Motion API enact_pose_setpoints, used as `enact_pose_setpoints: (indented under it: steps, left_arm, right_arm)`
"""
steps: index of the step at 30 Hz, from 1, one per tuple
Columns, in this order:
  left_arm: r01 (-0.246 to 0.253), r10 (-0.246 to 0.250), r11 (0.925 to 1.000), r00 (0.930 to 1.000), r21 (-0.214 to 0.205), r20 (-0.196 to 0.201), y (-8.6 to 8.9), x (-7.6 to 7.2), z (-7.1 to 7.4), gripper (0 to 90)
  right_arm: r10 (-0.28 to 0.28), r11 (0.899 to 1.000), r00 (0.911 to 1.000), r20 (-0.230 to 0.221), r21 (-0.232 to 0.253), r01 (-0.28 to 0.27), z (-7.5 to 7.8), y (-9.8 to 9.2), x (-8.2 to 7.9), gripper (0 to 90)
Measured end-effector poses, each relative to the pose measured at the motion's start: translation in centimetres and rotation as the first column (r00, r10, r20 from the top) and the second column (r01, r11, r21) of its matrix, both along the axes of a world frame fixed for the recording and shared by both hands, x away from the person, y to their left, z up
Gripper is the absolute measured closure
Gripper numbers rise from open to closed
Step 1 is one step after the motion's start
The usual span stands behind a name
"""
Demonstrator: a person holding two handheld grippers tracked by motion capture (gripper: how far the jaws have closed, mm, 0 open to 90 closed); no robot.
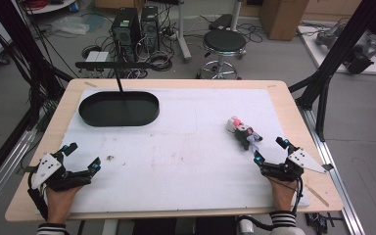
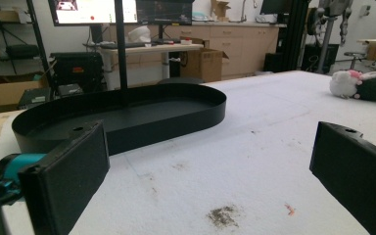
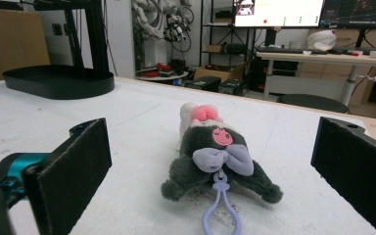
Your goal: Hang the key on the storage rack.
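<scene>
Jaws wide apart on both my grippers, nothing between the pads. My right gripper [image 1: 269,149] sits low at the near right of the white mat [image 1: 186,147], pointing straight at the plush toy [image 1: 243,132], which lies just ahead of the fingertips, not touching them. In the right gripper view the toy [image 3: 215,159] lies flat: dark grey body, white and pink head at the far end, lilac bow, and a lilac loop [image 3: 219,211] trailing toward me. My left gripper [image 1: 82,156] rests at the near left of the mat, well apart from the toy. Ahead of it stands the black oval tray [image 2: 127,120], hollow side up, at the far left of the mat. Dark smudge [image 2: 223,215] on the mat between my left pads.
</scene>
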State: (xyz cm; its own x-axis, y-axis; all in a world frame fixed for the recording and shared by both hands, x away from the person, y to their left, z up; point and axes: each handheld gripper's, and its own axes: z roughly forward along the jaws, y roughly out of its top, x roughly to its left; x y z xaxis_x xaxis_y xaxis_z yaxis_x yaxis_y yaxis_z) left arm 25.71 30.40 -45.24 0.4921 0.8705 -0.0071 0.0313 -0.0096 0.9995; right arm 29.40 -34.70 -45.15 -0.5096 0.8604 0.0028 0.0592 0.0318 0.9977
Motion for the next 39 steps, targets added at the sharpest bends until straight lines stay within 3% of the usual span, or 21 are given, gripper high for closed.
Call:
enact_pose_setpoints:
  steps: [29, 32, 39]
  left_arm:
    - [0.001, -0.002, 0.9999, 0.9999, -0.013, -0.014, 0.1, 0.1, 0.0, 1.7]
    - [-0.001, 0.000, 0.9998, 0.9999, -0.018, -0.017, 0.1, 0.1, 0.0, 1.7]
    - [0.000, 0.000, 0.9997, 0.9998, -0.025, -0.020, 0.2, 0.2, 0.0, 1.7]
  right_arm:
    - [-0.001, 1.000, 0.9999, -0.010, -0.010, 0.001, 0.3, 0.0, 0.3, 0.3]
    - [0.002, 1.000, 0.9999, -0.010, -0.008, -0.002, 1.1, -0.1, 0.4, 0.3]
    - [0.015, 0.998, 0.9994, -0.032, -0.058, -0.017, 4.1, -0.2, 1.1, 0.3]
